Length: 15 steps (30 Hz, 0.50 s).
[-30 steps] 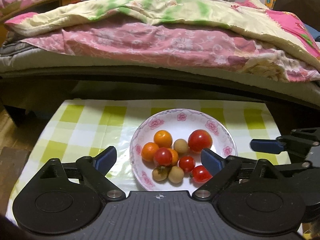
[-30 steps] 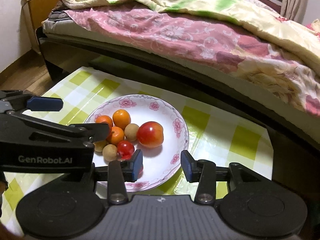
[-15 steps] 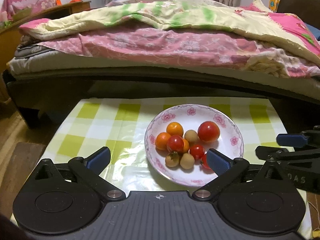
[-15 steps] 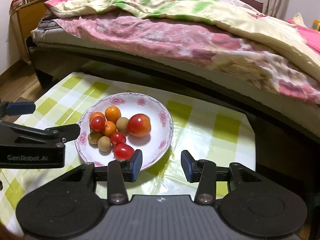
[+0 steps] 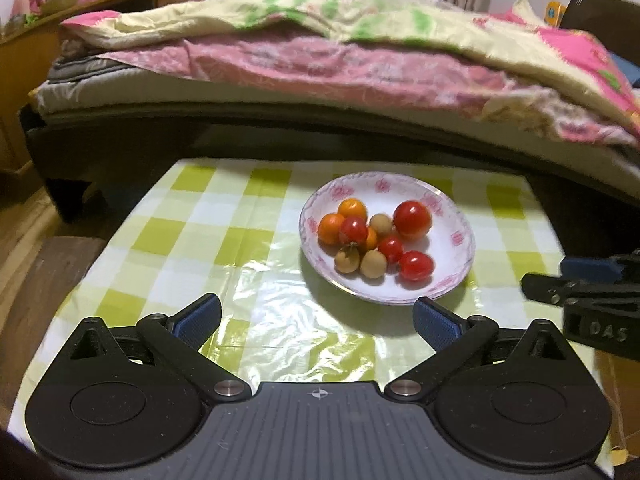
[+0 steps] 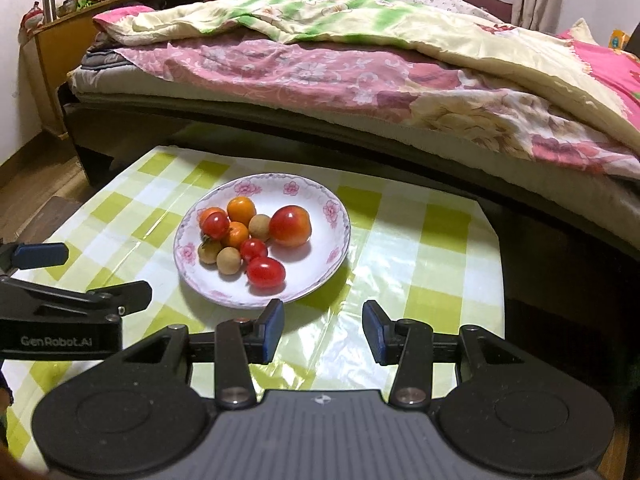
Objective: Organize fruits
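Left gripper spread wide and empty, right gripper part-open and empty — both hover over the checked tablecloth short of the fruit plate.
Fruits all sit inside the floral-rimmed plate, clustered toward its left half: big red apple-like fruit, three small red tomatoes, about three orange ones and three tan round ones — one orange piece is half hidden behind a tomato, so the count is rough. Neither gripper touches the plate or any fruit; nothing sits between either pair of fingers. Each gripper shows only partly in the other's view, cut off at the frame edge. Left view is slightly blurred. Bed with pink and cream quilts runs behind the table; items on the wooden shelf are too small to identify.
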### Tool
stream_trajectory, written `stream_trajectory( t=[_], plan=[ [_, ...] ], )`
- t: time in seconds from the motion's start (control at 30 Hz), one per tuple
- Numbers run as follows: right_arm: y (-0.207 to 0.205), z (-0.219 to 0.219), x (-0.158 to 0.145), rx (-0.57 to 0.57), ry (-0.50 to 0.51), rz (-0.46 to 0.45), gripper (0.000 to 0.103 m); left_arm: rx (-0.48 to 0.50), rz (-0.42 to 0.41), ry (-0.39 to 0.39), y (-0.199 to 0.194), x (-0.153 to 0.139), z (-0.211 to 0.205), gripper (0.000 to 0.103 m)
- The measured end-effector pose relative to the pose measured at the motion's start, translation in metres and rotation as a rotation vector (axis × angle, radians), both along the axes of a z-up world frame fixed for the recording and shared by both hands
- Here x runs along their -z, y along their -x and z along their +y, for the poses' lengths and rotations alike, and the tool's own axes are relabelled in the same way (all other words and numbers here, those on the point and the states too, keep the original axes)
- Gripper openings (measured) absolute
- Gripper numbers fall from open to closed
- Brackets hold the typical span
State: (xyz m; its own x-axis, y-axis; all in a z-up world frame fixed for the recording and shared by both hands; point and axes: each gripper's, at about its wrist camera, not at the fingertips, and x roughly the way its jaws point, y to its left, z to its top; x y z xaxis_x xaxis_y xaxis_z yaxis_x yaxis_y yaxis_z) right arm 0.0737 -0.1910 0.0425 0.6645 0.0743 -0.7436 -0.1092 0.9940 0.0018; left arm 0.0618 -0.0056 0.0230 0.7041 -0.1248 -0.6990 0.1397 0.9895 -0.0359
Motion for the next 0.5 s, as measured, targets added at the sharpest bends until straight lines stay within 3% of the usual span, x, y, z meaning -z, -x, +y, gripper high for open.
stream_trajectory(
  t=[0.2, 0.5],
  plan=[
    [0.017, 0.0, -0.005, 0.007, -0.039, -0.019, 0.045, 0.005, -0.012, 0.105, 0.016, -0.01, 0.01, 0.103],
    [0.035, -0.001, -0.007, 0.025, -0.061, -0.025, 0.046, 0.009, 0.006, 0.106, 0.026, -0.007, 0.013, 0.103]
  ],
)
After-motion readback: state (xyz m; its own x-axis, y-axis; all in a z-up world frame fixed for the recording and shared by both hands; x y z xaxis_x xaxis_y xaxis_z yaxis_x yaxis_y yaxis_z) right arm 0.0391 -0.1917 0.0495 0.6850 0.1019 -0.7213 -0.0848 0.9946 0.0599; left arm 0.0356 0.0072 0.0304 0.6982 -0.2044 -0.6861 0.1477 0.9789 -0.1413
